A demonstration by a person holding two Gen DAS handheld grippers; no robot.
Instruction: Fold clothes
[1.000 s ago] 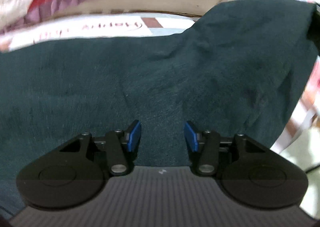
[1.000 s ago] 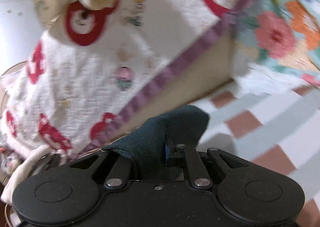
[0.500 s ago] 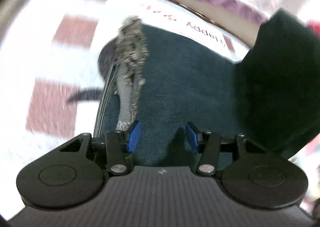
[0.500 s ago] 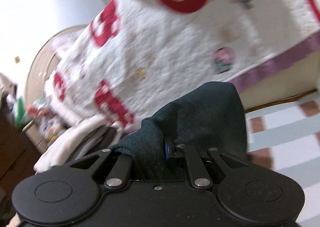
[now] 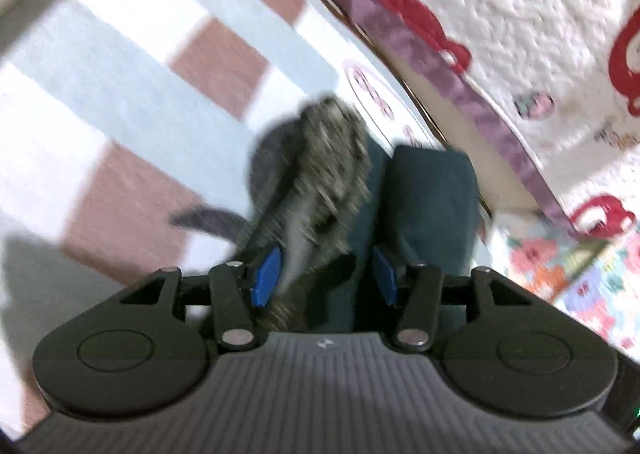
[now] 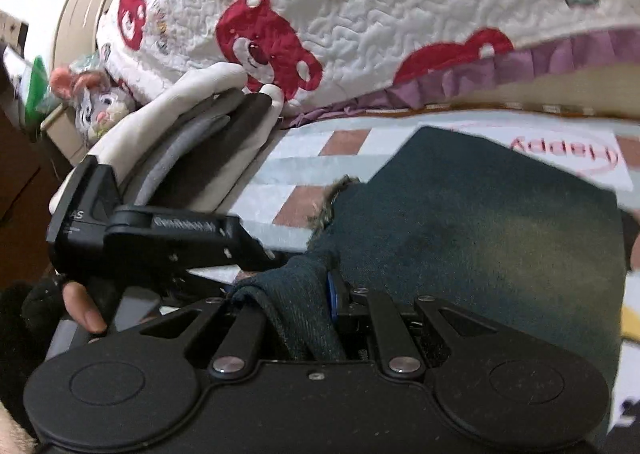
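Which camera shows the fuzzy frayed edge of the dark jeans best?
The left wrist view: the frayed edge fills the middle, between the open left gripper fingers, though blurred. The right wrist view shows only a small tuft beside the folded jeans.

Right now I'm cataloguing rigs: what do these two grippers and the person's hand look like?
Both the left gripper and right gripper are black, with round side discs, silver pivot screws and blue pads. The left's body is ribbed grey. White lettering marks its side. The hand wears a black glove.

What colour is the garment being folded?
Dark teal, with a frayed grey-brown edge; the garment shows best in the right wrist view.
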